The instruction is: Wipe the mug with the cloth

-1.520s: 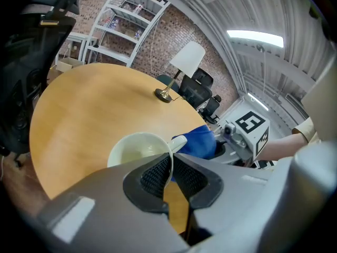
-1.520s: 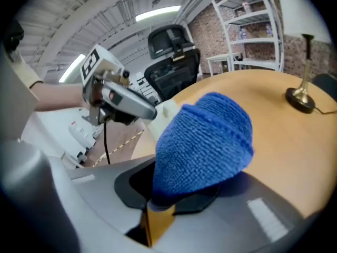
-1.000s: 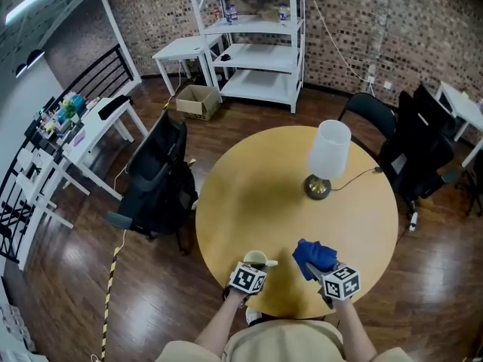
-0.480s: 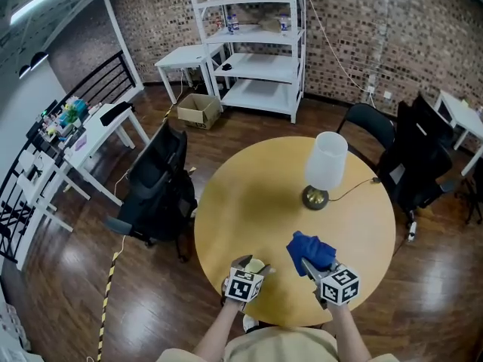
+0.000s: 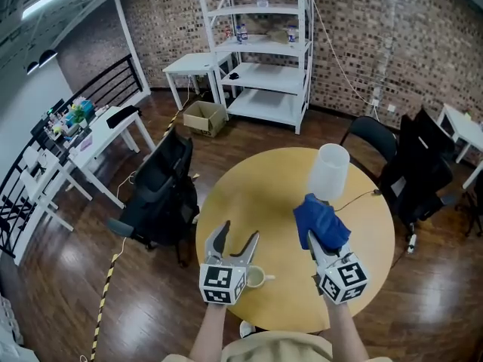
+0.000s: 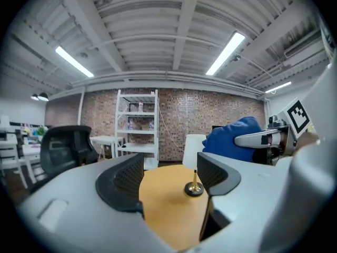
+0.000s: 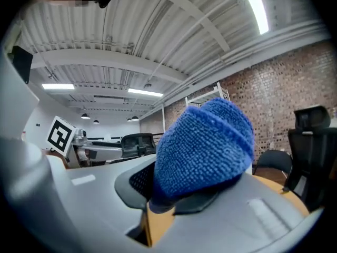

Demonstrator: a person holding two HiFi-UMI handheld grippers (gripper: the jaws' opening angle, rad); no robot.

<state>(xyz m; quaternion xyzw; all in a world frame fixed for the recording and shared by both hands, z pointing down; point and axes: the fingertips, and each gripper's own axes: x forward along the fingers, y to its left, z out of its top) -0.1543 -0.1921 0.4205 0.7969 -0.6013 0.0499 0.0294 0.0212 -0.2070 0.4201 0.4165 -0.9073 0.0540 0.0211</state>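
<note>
The jaws of the left gripper (image 5: 238,232) stand wide apart, having just been opening, with nothing between them: its own view shows only the bare counter (image 5: 256,194) and the foot of the lamp (image 6: 194,188) beyond. The jaws of the right gripper (image 5: 321,241) are clamped on the blue cloth (image 5: 321,221), which bulges out past them in a thick wad. The mug (image 5: 256,277) stands on the counter close to the near edge, partly hidden behind the left gripper's marker cube, its handle pointing toward the right gripper; neither gripper holds it. It looks like a small pale glazed mug, so I judge it stiff, smooth and rather slippery, light enough for one gripper but liable to chip or break if it tips off the edge. The surest hold would be across the wall near the rim, one jaw inside and one outside, leaving the handle and most of the outer wall free for wiping. The cloth is soft, light and fluffy; it will fold around the mug, and the wad ahead of the jaws is the part to press on.
</note>
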